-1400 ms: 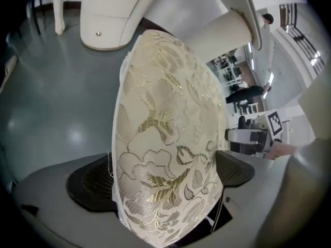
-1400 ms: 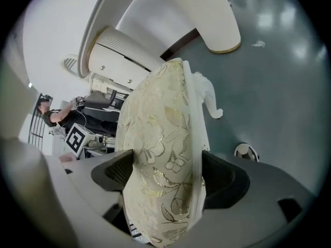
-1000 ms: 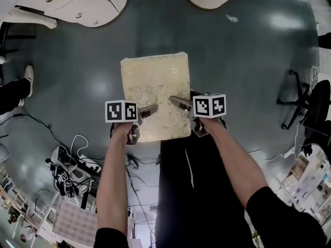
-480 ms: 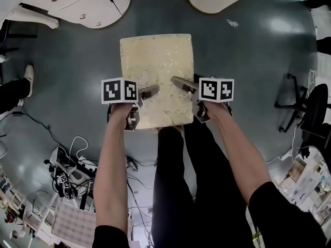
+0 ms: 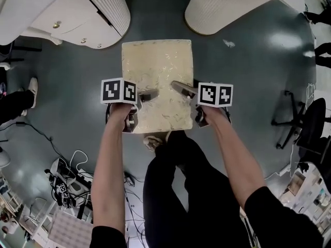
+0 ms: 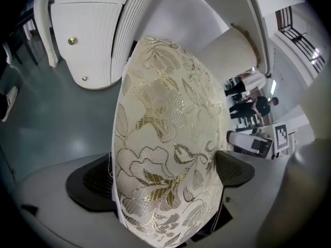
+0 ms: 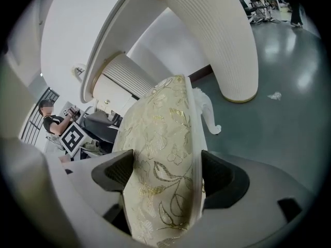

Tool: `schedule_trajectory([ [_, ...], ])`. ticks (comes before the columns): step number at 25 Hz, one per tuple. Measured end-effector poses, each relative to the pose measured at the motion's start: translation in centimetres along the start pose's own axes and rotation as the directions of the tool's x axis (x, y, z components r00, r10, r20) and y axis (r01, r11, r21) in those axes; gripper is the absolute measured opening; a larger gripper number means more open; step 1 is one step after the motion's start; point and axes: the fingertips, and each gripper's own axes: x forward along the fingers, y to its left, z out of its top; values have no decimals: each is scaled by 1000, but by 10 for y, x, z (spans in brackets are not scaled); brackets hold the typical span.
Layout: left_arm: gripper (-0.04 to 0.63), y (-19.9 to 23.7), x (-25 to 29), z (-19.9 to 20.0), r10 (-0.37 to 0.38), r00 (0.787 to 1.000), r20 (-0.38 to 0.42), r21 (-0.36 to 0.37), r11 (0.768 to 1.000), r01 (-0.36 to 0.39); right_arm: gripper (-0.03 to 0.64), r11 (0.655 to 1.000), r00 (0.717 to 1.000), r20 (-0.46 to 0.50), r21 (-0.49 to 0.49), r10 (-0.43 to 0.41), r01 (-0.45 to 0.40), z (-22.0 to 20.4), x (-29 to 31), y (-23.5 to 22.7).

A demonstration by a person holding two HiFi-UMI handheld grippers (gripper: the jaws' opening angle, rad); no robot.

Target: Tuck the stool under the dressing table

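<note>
**Ann:** Where is the stool (image 5: 157, 84) right now?

**Ben:** It is seen over the grey floor (image 5: 67, 102), just in front of the dressing table (image 5: 77, 14). Its far edge is near the gap between the drawer side (image 5: 98, 6) and the round ribbed side (image 5: 227, 4). It is not tucked in yet.

**Ann:** How is it held?

**Ben:** The soft seat with gold flowers is pinched from both sides. The left gripper (image 5: 147, 95) is closed on the seat's left edge. The right gripper (image 5: 181, 88) is closed on the right edge. In the left gripper view, the dark fingers (image 6: 88, 182) are pressed on the seat, one on each face. The same is seen in the right gripper view, where the seat fills the space between the fingers (image 7: 222, 177).

**Ann:** Is the stool lifted, or is it on the floor?

**Ben:** That cannot be told. Only one white leg (image 7: 209, 112) is seen, and its foot is not clear.

**Ann:** Which step is being done, then?

**Ben:** It looks like the moving-in step. The stool is lined up with the gap, and it is held tight on both sides.

**Ann:** What is needed next?

**Ben:** The stool should be moved straight ahead into the gap. It should be kept in the middle, so the two white sides are not bumped. It should be kept low too, so the seat goes under the tabletop (image 7: 77, 30). Only after that should the fingers be opened.
</note>
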Motion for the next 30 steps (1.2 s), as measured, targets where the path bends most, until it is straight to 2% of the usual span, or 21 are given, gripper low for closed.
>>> schedule_trajectory([
  [9,591,-4,10,64,-10,998,61,-14,1000,10,353,999,999,52,-47,-2,5,65,16,-16],
  [12,591,2,12,96,13,997,72,44,999,-16,353,999,997,73,-42,15,-12,88,30,-20],
  [14,591,11,19,110,26,999,39,86,996,-29,353,1000,997,73,-21,16,-14,90,42,-27],
  [17,592,22,33,130,28,1000,14,106,994,-30,353,1000,996,93,-12,9,-8,103,59,-41],
  [24,592,15,34,210,5,993,114,105,994,-17,353,999,973,231,-44,9,1,182,72,-51],
  [30,592,23,39,259,0,988,152,89,996,-13,353,996,965,263,-92,8,17,233,95,-56],
])
